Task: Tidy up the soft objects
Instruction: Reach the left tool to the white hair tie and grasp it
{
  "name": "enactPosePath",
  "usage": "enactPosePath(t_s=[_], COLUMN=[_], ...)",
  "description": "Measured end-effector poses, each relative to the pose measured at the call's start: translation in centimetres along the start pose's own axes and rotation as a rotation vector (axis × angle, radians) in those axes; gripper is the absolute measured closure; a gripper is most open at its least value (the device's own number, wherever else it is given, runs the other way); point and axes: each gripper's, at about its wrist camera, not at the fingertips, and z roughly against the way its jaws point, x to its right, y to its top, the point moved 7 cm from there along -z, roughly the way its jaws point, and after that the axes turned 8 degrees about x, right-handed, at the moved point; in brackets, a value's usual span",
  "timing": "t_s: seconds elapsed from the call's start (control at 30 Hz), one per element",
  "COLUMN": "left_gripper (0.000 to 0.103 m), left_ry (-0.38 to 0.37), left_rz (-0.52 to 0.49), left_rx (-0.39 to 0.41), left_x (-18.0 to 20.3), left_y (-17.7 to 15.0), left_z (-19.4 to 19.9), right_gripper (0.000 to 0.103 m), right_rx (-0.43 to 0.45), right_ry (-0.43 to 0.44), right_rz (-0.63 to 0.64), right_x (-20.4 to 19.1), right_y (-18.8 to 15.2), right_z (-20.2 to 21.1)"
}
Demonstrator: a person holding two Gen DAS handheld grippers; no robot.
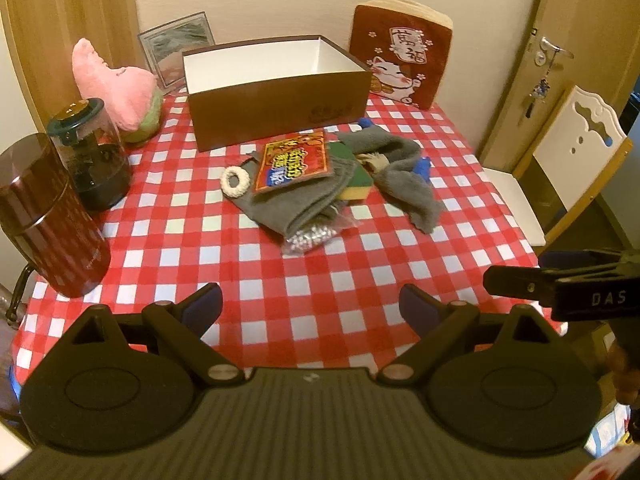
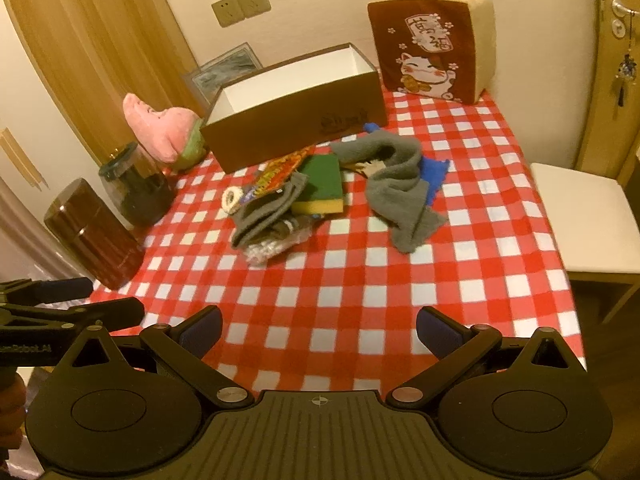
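An open brown box with a white inside stands at the back of the checkered table. In front of it lies a pile: a grey cloth, a folded grey cloth, a green-and-yellow sponge, a red printed pouch, a white scrunchie, a blue cloth and a bag of small beads. My left gripper and right gripper are both open and empty, over the table's near edge.
A pink plush sits left of the box, a red cat cushion at the back right. A dark jar and a brown canister stand at the left. A white chair is to the right.
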Motion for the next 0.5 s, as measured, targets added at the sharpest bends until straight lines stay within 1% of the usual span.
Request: enactPosePath(t_s=[0.17, 0.37, 0.4, 0.43, 0.5], left_gripper=[0.009, 0.009, 0.010, 0.011, 0.012], left_ry=[0.022, 0.054, 0.059, 0.063, 0.068], left_rz=[-0.010, -0.001, 0.001, 0.001, 0.003], left_rx=[0.002, 0.002, -0.002, -0.006, -0.014], left_x=[-1.3, -3.6, -4.0, -4.3, -5.1], left_y=[1.0, 2.3, 2.4, 2.6, 2.9], left_z=[-1.3, -3.3, -3.8, -4.2, -5.0], right_gripper=[0.000, 0.001, 0.004, 0.010, 0.016], right_rx=[0.008, 0.026, 0.031, 0.034, 0.033], right_ry=[0.042, 0.084, 0.094, 0.106, 0.125], right_rz=[-0.038, -0.070, -0.077, -0.085, -0.095], right_x=[-0.6, -1.3, -1.4, -1.5, -1.9], right_y=[0.9, 2.6, 2.9, 3.3, 3.9], right_z=[-1.3, -3.8, -4.2, -4.8, -5.8])
